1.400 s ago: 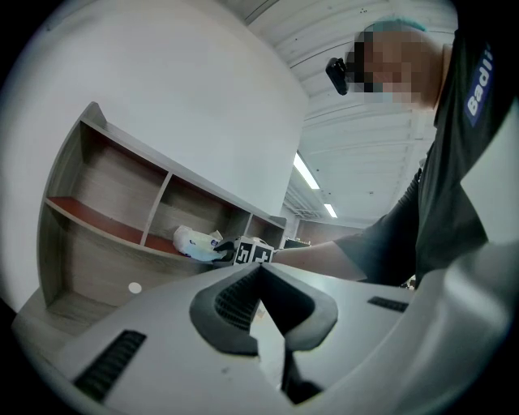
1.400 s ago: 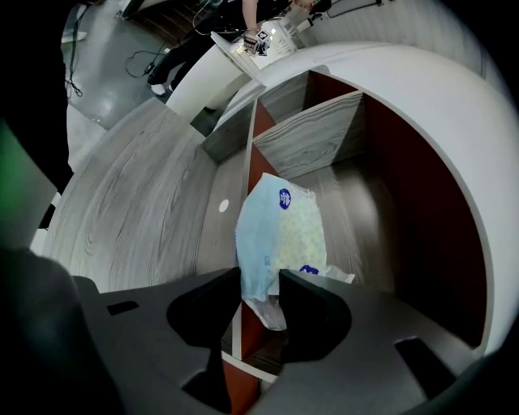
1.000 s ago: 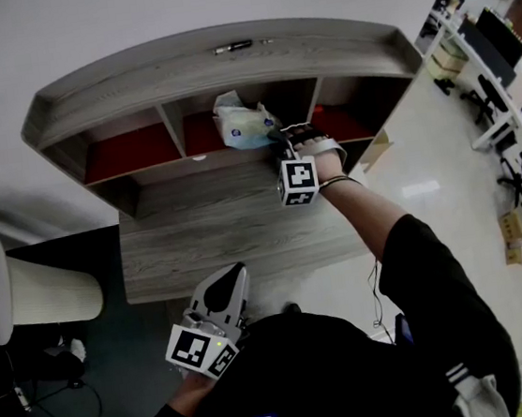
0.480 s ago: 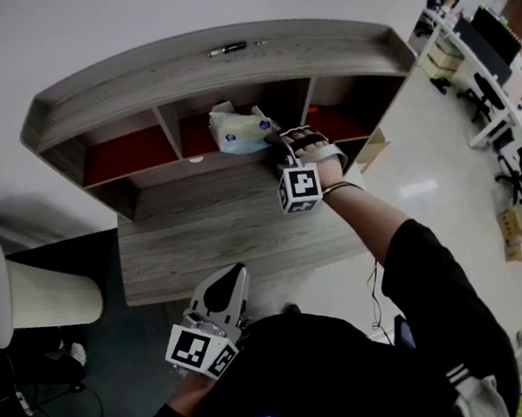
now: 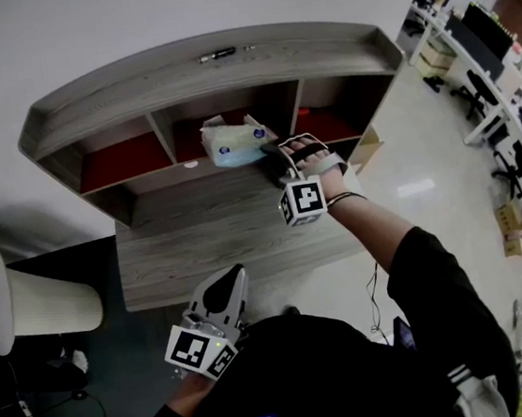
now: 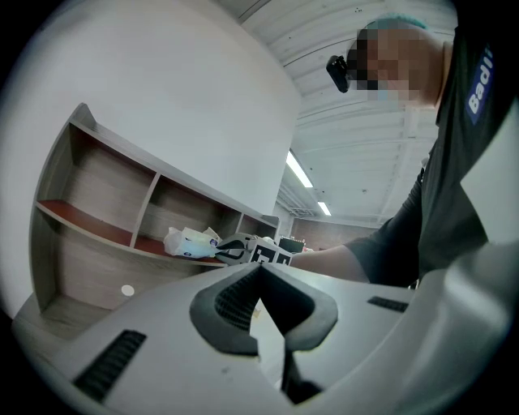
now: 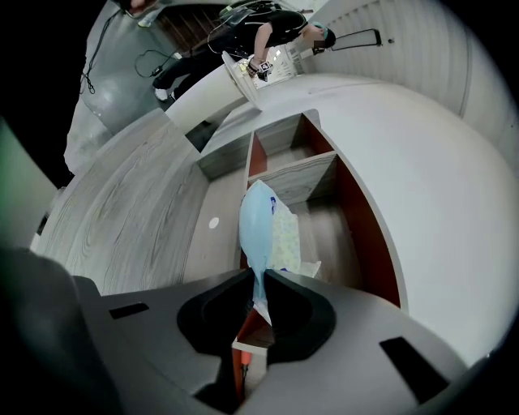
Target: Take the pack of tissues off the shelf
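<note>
The pack of tissues (image 5: 230, 145) is a pale blue, crinkled plastic pack at the mouth of the middle compartment of the wooden shelf (image 5: 225, 70). My right gripper (image 5: 276, 151) is shut on the pack's near end and holds it off the shelf floor. In the right gripper view the pack (image 7: 258, 227) rises edge-on from between the dark jaws of the right gripper (image 7: 259, 293). My left gripper (image 5: 234, 274) hangs low by the person's body, away from the shelf, pads together and nothing in them. The left gripper view shows the pack (image 6: 190, 241) far off.
The shelf stands on a grey wood desk (image 5: 199, 243) against a white wall; its compartments have red inner panels. A dark pen-like thing (image 5: 217, 55) lies on the shelf top. A white cylinder (image 5: 41, 301) stands left of the desk. Office desks and chairs (image 5: 485, 71) are far right.
The right gripper has lifted and drawn back a little, bringing the tissue pack out toward the compartment's front edge. The left gripper has stayed where it was.
</note>
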